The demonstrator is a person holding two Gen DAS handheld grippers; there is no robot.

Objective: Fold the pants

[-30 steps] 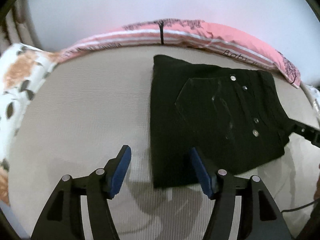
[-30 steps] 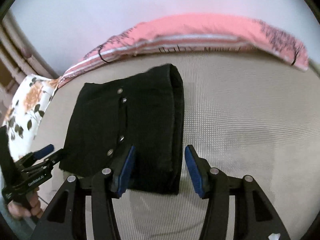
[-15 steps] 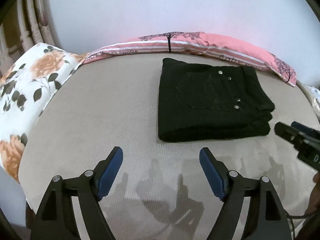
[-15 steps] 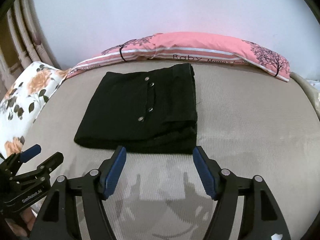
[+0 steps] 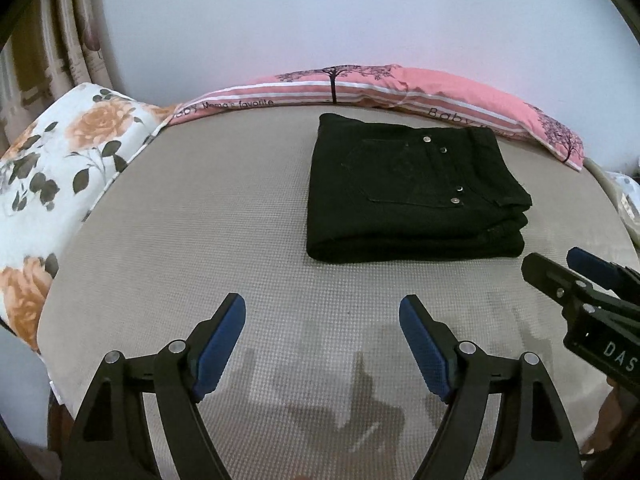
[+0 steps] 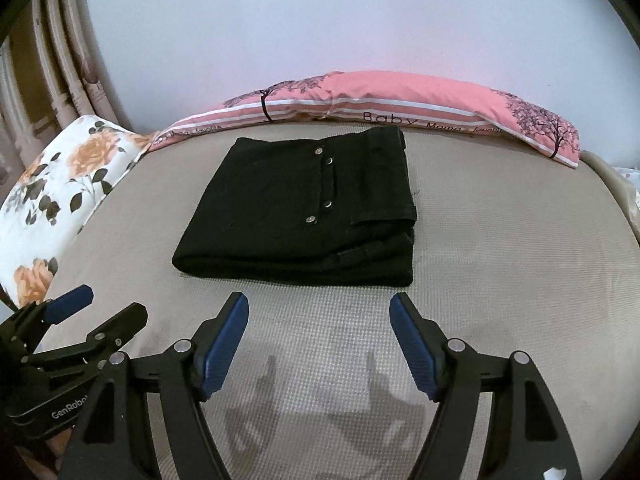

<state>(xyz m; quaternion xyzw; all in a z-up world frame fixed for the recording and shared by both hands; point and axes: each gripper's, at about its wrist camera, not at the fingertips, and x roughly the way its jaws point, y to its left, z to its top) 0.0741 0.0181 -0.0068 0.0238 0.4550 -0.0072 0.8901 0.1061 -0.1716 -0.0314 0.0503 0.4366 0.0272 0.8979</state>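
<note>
The black pants [image 5: 412, 188] lie folded into a thick rectangle on the beige mattress [image 5: 192, 240], several metal studs showing on top. In the right wrist view the pants [image 6: 304, 208] sit just beyond the fingers. My left gripper [image 5: 322, 316] hovers open over bare mattress, short of the pants' near edge, with nothing between its blue pads. My right gripper [image 6: 318, 312] is open too, empty, just in front of the folded edge. Each gripper shows in the other's view: the right gripper [image 5: 576, 272] at the right edge, the left gripper [image 6: 100, 308] at the lower left.
A long pink pillow [image 5: 400, 88] lies along the far edge against the pale wall. A floral pillow [image 5: 60, 168] rests at the left. Curtains [image 6: 52, 80] hang at the far left. Bare mattress [image 6: 520, 240] stretches right of the pants.
Both grippers have pulled back and up from the pants' near edge and opened wider. The pants now lie free, farther off in both views.
</note>
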